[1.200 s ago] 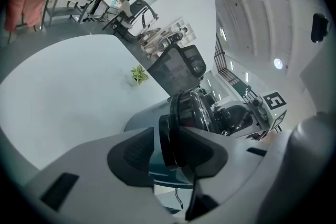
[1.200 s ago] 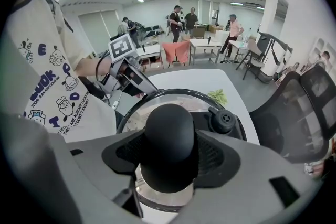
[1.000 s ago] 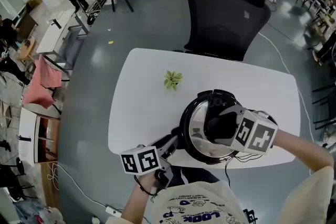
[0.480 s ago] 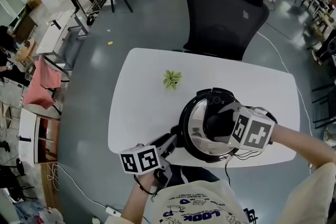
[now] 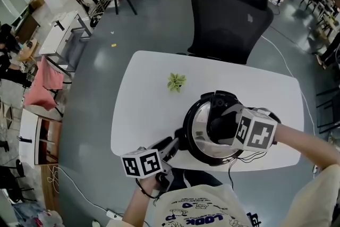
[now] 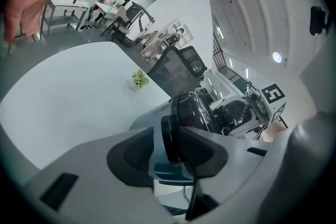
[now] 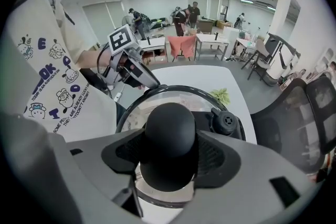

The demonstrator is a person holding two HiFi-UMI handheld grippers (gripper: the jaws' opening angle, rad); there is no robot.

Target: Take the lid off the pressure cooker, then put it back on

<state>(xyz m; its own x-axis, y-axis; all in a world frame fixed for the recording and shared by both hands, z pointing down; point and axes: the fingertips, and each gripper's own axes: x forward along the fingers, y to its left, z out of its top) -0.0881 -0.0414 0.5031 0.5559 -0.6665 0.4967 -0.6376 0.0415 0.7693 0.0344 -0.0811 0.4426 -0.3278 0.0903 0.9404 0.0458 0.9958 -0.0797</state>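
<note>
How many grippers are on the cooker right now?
2. The left gripper is closed on the black side handle; the right gripper clamps the lid knob from above. Both show plainly.

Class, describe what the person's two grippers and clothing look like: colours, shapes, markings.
The left gripper and right gripper have broad light-grey jaws with dark textured pads. Each carries a white cube printed with black square markers. The person wears a cream shirt with dark cartoon prints.

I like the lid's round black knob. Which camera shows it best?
The right gripper view: the knob fills the middle, gripped by the right tool. Head view: partly covered. Left gripper view: tiny, far off.
</note>
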